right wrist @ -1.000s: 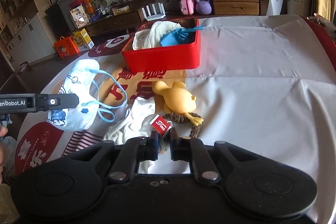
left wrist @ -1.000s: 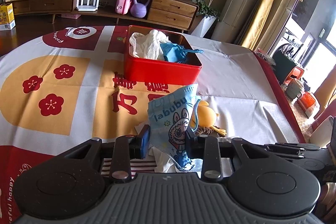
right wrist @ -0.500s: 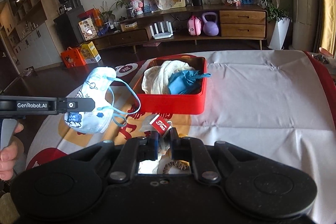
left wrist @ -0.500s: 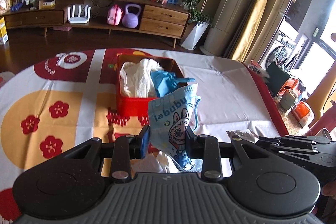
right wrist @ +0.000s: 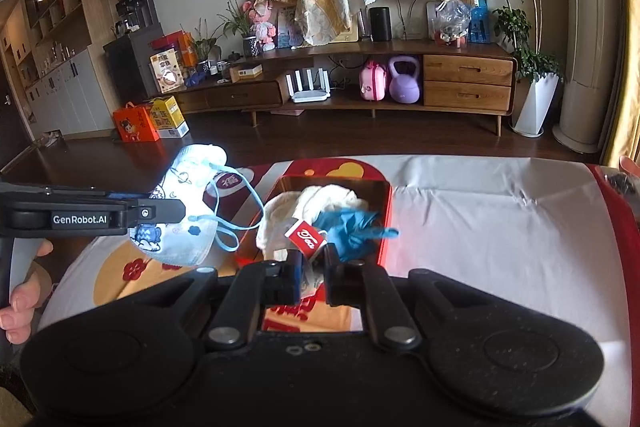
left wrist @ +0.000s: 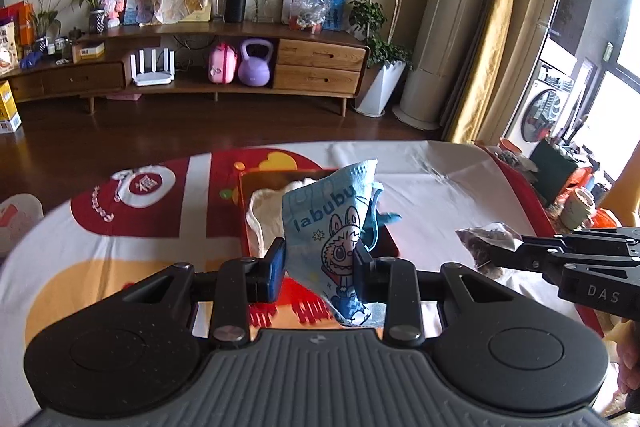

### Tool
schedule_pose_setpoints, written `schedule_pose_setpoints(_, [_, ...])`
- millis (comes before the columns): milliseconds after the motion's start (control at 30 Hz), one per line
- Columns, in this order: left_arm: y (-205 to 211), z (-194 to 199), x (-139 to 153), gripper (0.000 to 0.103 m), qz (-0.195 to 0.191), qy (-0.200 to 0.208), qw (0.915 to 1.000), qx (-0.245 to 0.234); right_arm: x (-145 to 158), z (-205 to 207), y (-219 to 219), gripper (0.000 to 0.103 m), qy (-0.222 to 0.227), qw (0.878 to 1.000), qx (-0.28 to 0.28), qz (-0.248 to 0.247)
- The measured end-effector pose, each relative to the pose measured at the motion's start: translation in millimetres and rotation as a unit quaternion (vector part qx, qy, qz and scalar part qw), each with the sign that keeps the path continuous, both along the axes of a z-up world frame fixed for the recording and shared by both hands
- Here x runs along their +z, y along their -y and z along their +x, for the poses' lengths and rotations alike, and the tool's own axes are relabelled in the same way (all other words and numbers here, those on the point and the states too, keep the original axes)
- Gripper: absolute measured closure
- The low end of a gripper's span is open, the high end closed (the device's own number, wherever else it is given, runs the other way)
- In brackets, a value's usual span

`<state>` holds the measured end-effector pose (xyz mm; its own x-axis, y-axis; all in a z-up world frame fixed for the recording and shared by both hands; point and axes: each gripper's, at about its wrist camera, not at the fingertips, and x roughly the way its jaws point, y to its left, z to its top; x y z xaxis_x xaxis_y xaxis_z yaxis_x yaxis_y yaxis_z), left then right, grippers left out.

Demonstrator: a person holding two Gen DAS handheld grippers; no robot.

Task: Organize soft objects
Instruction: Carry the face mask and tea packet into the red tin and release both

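The left gripper [left wrist: 320, 263] is pinching a blue cartoon-print face mask [left wrist: 334, 227] at the centre of the left wrist frame, its pads pressing on the mask's folded body; the mask is hanging clear of the tablecloth [left wrist: 120, 251], in front of the red box [right wrist: 386, 195]; in the right wrist frame the same mask [right wrist: 184, 227] is dangling at centre left, its ear loops trailing toward the box rim. The right gripper [right wrist: 313, 273] is squeezing nearly together on a tea bag [left wrist: 486, 237], its red tag [right wrist: 306, 237] sticking up at lower centre; behind it, a white cloth [right wrist: 320, 201] and a blue glove [right wrist: 352, 227] are lying inside the box; a person's hand [right wrist: 24, 299] is showing at the lower left edge.
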<state>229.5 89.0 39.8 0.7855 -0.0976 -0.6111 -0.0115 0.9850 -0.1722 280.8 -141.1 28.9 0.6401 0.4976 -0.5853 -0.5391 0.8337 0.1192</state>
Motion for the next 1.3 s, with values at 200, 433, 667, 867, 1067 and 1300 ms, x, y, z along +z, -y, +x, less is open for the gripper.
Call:
schedule_pose_setpoints(200, [-2.9,37.8,-6.3,0.070,0.024,0.003,0.9997,0.004,-5.3,33.7,-12.4,0.094,0.009,1.000,-0.003,-0.008])
schedule_pose_setpoints(433, [-5.2,81.6,-20.8,0.070,0.041,0.006,0.9991,0.015,-17.7,69.4,-27.0,0.094,0.009,1.000,-0.006,-0.015])
schedule_pose_setpoints(667, [-0.9,125.5,-45.1,0.070,0.054,-0.018,0.9983,0.009,-49.2,98.8,-39.5,0.094,-0.012,1.000,-0.011,-0.024])
schedule_pose_setpoints(867, [4.5,152.3,-72.3,0.070,0.057,-0.045,0.9974,0.002,-78.5,113.2,-49.3,0.094,-0.038,0.999,0.002,-0.037])
schedule_pose_setpoints(1067, [8.2,171.1,-94.4,0.070,0.062,-0.064,0.9961,0.001,-100.4,120.3,-57.5,0.094,-0.055,0.997,0.009,-0.048])
schedule_pose_setpoints(1300, [12.8,184.5,-115.0,0.070,0.066,-0.088,0.9940,-0.001,-115.9,130.1,-66.3,0.093,-0.061,0.996,0.015,-0.057])
